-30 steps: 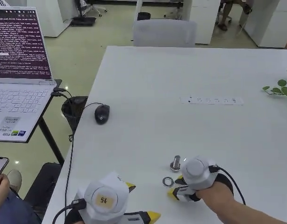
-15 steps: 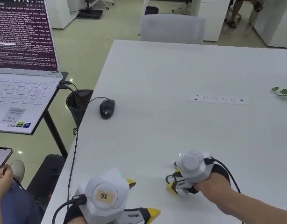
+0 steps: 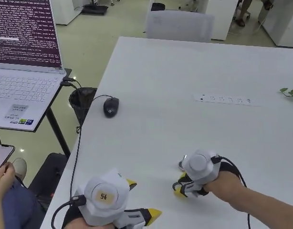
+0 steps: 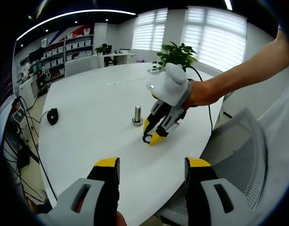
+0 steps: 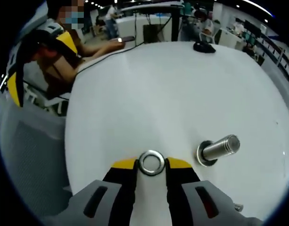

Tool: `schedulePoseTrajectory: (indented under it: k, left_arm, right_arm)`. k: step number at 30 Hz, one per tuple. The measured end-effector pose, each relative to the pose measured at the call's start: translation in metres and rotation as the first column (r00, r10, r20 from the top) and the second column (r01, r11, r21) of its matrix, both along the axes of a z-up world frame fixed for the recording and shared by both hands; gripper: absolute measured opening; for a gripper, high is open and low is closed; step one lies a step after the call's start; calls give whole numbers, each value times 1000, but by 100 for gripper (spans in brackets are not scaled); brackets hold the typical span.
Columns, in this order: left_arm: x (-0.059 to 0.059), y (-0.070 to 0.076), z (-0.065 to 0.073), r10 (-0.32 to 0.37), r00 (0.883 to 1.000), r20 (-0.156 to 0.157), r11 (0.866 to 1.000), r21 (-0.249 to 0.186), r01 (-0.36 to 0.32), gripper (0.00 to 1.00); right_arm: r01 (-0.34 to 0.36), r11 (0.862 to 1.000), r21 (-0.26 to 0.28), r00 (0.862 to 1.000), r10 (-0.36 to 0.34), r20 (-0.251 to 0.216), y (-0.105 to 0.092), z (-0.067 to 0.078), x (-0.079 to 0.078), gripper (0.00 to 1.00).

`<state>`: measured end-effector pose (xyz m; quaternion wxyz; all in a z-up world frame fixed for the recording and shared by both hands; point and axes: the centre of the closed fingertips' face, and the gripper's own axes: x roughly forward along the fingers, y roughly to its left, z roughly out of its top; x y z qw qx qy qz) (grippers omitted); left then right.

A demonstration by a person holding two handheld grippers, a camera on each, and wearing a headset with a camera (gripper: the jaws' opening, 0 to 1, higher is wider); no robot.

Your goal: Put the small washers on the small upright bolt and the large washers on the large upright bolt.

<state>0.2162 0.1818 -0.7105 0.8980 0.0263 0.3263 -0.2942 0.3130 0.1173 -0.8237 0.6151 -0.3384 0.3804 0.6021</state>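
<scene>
The right gripper (image 4: 152,137) is clamped on a washer (image 5: 140,163), pinching its rim so the ring sticks out past the yellow tips. It sits low by the counter (image 5: 149,84) near its near edge, and I cannot tell whether it touches. The upright bolt (image 5: 220,147) stands just beside it. To do this step well, I would lift the washer above the bolt's top, level the ring, centre its hole over the shank, and lower it before letting go. The left gripper (image 4: 151,165) hangs wide and empty. A second ago the washer lay flat on the counter beside the bolt; now the jaws hold it.
</scene>
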Motion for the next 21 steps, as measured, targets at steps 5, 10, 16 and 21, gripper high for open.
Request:
schedulePoseTrajectory:
  k: [5, 10, 16, 21]
  left_arm:
    - [-1, -2, -1, -9, 1000, -1, 1000, 2, 9, 55]
    - [0, -1, 1, -5, 1000, 4, 1000, 3, 5, 55]
    - [1, 2, 3, -1, 1000, 9, 1000, 6, 1, 55]
    - [1, 4, 3, 8, 1000, 9, 1000, 8, -8, 55]
  right_arm:
    - [-114, 993, -32, 994, 114, 3, -1, 1, -5, 31]
    - [-170, 983, -69, 985, 173, 27, -2, -1, -1, 27]
    - [-196, 977, -89, 980, 199, 24, -6, -1, -6, 23]
    - [-140, 988, -67, 990, 141, 7, -9, -1, -7, 23]
